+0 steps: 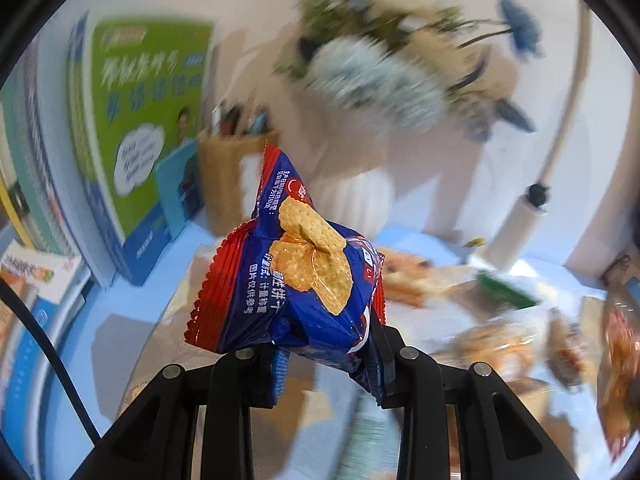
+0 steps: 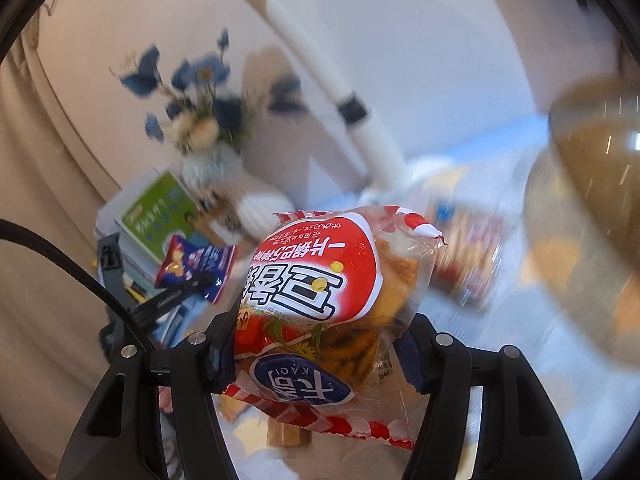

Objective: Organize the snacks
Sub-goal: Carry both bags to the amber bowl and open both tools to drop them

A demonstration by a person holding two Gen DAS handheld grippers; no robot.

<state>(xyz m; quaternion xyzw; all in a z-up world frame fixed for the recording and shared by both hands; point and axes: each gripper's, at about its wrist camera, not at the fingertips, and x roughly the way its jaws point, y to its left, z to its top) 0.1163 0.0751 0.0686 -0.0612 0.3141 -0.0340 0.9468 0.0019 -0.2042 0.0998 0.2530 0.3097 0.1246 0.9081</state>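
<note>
My left gripper [image 1: 320, 364] is shut on a blue and red cracker packet [image 1: 296, 280] and holds it up in the air above the table. The same packet and the left gripper show small in the right wrist view [image 2: 192, 266]. My right gripper [image 2: 320, 356] is shut on a red and clear snack bag with fried pieces inside [image 2: 324, 312], also held in the air. Several other snack packets [image 1: 500, 344] lie blurred on the table below at the right.
A green book [image 1: 140, 120] leans at the left by a wooden pen holder [image 1: 228, 168]. A vase of blue and white flowers [image 1: 380, 72] stands behind. A white lamp arm [image 2: 360, 120] rises at the back. A brownish round container [image 2: 588, 200] sits at the right.
</note>
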